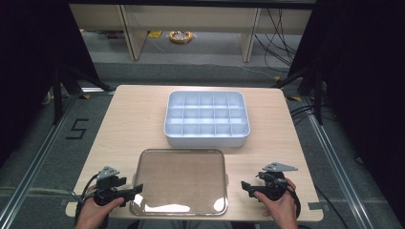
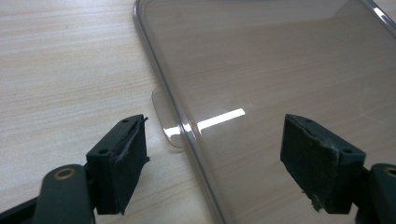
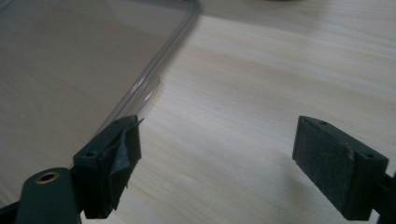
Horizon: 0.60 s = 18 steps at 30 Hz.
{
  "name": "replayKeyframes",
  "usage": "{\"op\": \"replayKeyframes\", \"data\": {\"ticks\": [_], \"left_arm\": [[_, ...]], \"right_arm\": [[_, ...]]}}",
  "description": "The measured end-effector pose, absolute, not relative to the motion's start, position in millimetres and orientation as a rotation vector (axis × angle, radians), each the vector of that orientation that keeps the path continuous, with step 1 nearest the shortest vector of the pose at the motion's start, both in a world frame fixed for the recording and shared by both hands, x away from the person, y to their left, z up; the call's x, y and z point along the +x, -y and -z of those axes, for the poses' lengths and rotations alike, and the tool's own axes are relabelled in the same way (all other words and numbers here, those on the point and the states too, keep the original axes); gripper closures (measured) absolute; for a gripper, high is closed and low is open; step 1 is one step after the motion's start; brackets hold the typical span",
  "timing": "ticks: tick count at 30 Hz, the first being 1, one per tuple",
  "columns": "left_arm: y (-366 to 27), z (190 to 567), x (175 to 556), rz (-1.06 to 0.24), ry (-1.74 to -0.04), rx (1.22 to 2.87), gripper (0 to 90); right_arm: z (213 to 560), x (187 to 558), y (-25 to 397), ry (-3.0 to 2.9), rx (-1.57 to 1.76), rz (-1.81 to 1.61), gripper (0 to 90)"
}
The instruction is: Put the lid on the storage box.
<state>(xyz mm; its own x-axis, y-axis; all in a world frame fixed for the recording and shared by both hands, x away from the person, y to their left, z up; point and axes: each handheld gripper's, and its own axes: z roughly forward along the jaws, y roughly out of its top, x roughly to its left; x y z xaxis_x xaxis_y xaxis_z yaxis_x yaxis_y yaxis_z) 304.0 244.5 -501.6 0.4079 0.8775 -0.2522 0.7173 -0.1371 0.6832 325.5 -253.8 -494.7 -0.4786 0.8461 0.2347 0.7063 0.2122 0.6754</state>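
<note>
In the left gripper view we lose the lid (image 2: 280, 93) past the frame at twelve, three and six o'clock, in the right gripper view it (image 3: 70, 70) runs off at nine and twelve, and the tray (image 1: 207, 119) compartments look too small to judge.

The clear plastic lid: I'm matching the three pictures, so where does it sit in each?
High view: the clear, smoke-tinted rectangular plastic lid lies flat at the near table edge, in front of the pale blue compartment tray.
Left gripper view: it spans the upper right; its edge passes between the open fingers.
Right gripper view: upper left, beside the left finger.
Shared landmark: the light wooden table.
</note>
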Motion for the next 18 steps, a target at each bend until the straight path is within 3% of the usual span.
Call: {"op": "replayKeyframes", "data": {"ticks": [18], "left_arm": [[-244, 504, 305, -0.254, -1.404, 1.896, 23.2]], "right_arm": [[496, 331, 227, -2.384, 1.537, -1.251, 30.2]]}}
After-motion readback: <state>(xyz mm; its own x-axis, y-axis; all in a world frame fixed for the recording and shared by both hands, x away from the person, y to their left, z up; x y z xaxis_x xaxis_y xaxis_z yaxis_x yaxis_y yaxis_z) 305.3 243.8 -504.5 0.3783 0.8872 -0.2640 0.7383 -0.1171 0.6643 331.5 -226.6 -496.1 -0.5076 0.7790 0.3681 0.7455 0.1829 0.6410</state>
